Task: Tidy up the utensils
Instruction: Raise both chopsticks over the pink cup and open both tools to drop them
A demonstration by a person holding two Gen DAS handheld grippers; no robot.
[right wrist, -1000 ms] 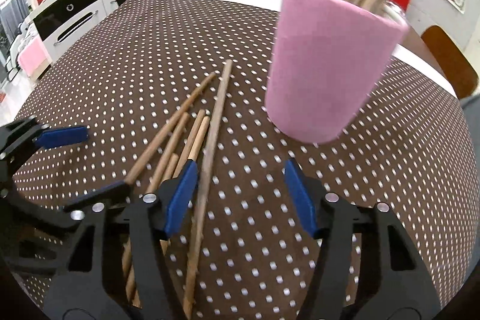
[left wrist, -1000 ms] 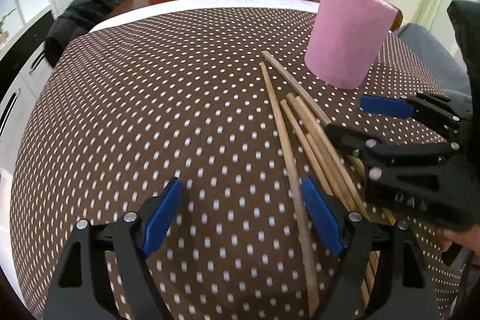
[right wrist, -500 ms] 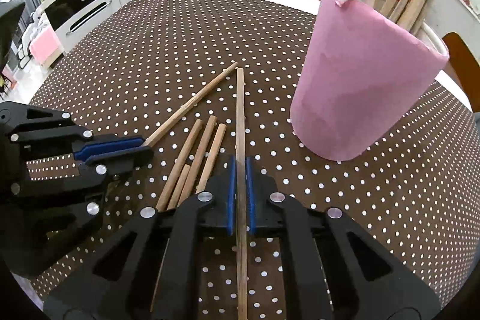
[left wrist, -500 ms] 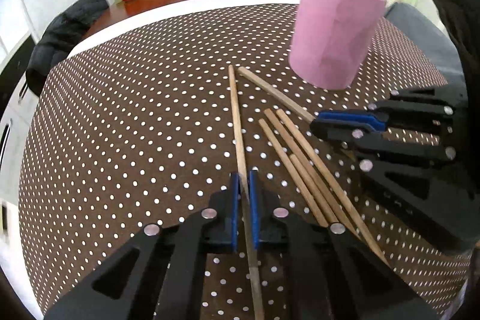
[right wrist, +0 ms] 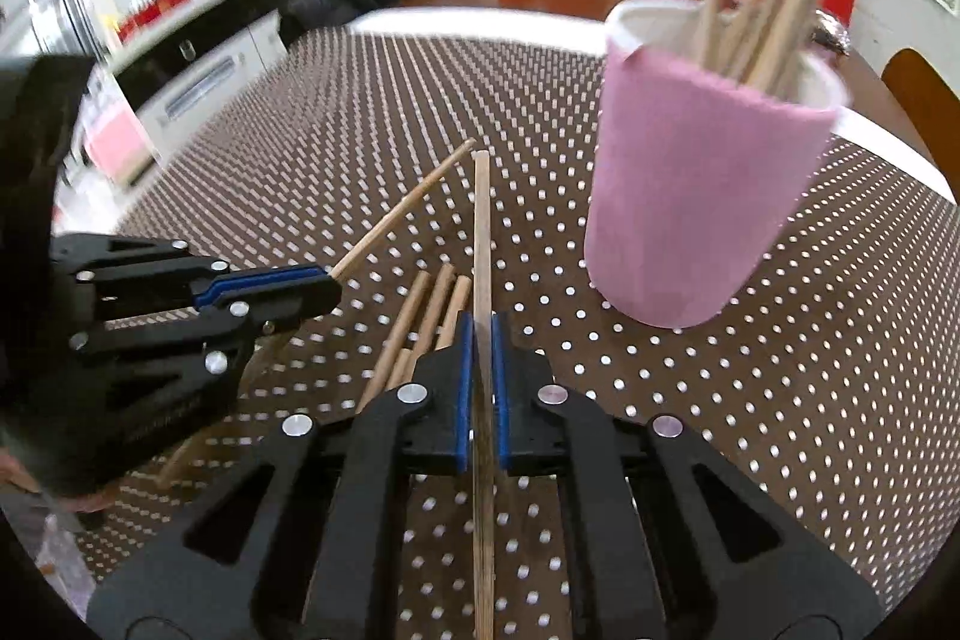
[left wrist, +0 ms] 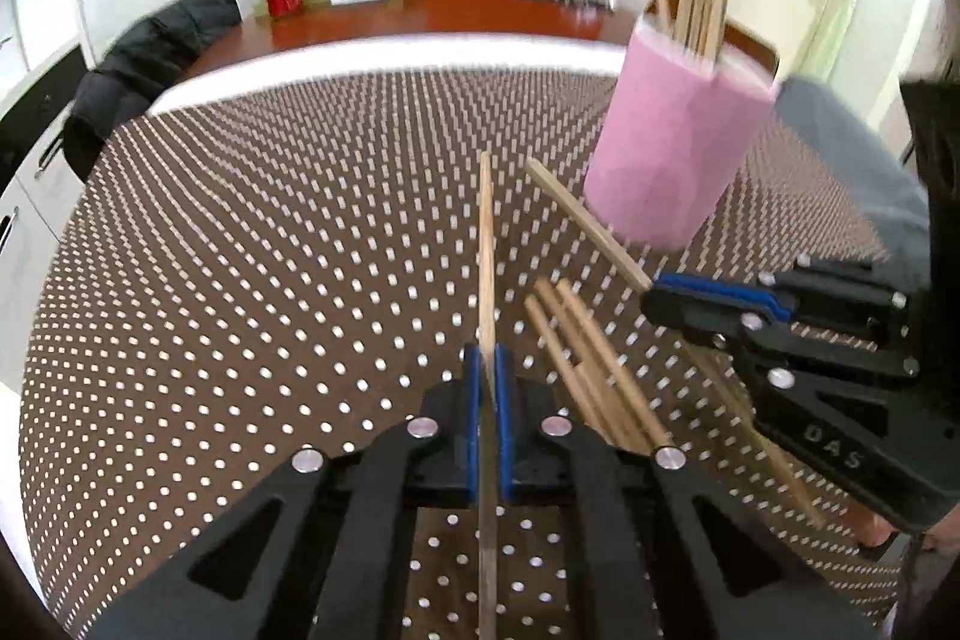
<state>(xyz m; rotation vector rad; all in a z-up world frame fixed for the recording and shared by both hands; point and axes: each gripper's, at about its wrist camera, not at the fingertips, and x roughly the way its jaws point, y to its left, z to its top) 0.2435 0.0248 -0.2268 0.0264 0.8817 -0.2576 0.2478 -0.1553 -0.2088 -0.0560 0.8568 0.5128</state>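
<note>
My left gripper is shut on a long wooden chopstick that points forward, lifted off the table. My right gripper is shut on another chopstick that also points forward. Each gripper shows in the other's view: the right gripper is to my left camera's right, the left gripper to my right camera's left. A pink cup holding several upright chopsticks stands ahead on the right. Several loose chopsticks lie on the tablecloth between the grippers.
The table has a brown tablecloth with white dots. Beyond its far edge stands a wooden table with red cans, boxes and red cards. A black jacket hangs on a chair at the far left.
Both grippers closed on a chopstick each within the last second. Since then both have lifted, tilting their chopsticks up off the cloth.
</note>
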